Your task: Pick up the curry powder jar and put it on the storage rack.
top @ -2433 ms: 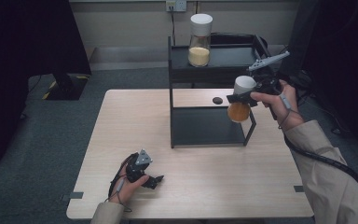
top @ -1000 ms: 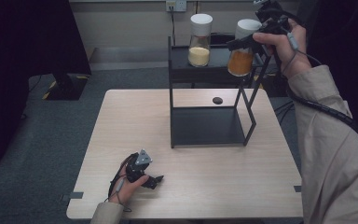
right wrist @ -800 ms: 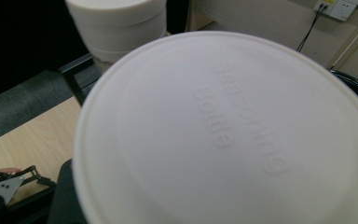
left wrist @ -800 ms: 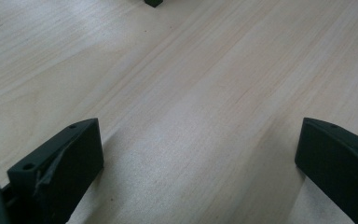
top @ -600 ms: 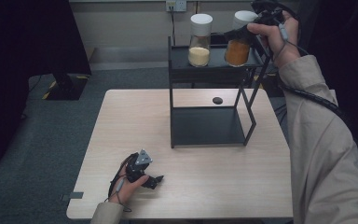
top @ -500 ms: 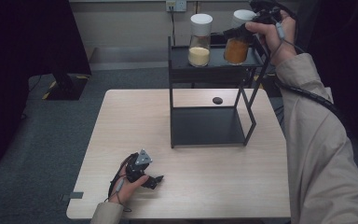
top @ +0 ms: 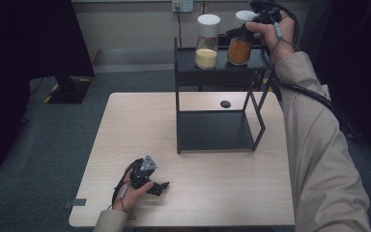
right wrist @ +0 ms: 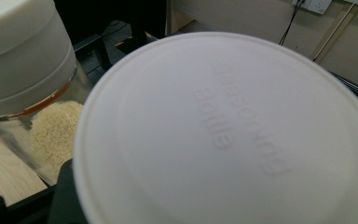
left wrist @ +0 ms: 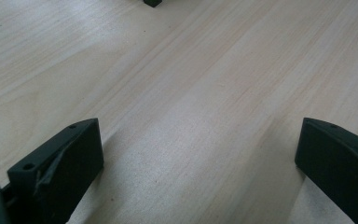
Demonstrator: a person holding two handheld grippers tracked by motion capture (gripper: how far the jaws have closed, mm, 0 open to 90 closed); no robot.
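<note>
A seasoning bottle of orange powder (top: 240, 46) with a white lid (right wrist: 228, 130) stands at the right of the black rack's top shelf (top: 222, 66). My right gripper (top: 244, 31) is shut on it just under the lid. Close to its left stands a second white-lidded bottle (top: 206, 41) holding pale yellow grains (right wrist: 56, 135). My left gripper (top: 160, 186) rests low on the wooden table (top: 140, 130) near the front left, its jaws wide open with bare wood (left wrist: 200, 154) between them.
The rack's lower shelf (top: 215, 130) holds nothing. A small black disc (top: 225, 104) lies on the table behind the rack. A dark panel (top: 26, 58) stands at the far left, and a wall socket (top: 182, 6) with a cable is behind the rack.
My right gripper has carried the orange bottle up from beside the rack's lower level and brought it onto the top shelf next to the yellow bottle. The left gripper has stayed still.
</note>
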